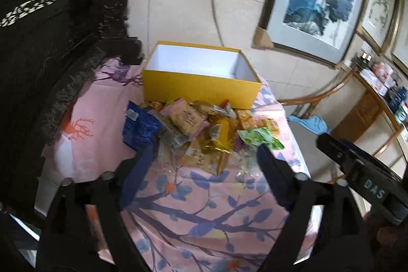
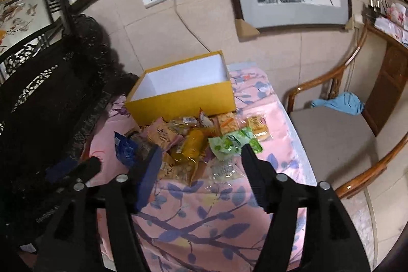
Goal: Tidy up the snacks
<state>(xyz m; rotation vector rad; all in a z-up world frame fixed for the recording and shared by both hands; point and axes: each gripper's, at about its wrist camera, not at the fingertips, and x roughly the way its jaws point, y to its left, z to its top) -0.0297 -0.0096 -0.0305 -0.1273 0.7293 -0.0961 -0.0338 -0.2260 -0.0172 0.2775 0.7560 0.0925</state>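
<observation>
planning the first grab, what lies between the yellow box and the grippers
A heap of snack packets on the pink cloth, right before the yellow box; both wrist views show it.

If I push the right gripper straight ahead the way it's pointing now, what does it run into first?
Most likely the snack pile, around the yellow packet and green packet lying just ahead between the open fingers of the right gripper. The yellow box sits behind them. Depth is hard to judge here.
</observation>
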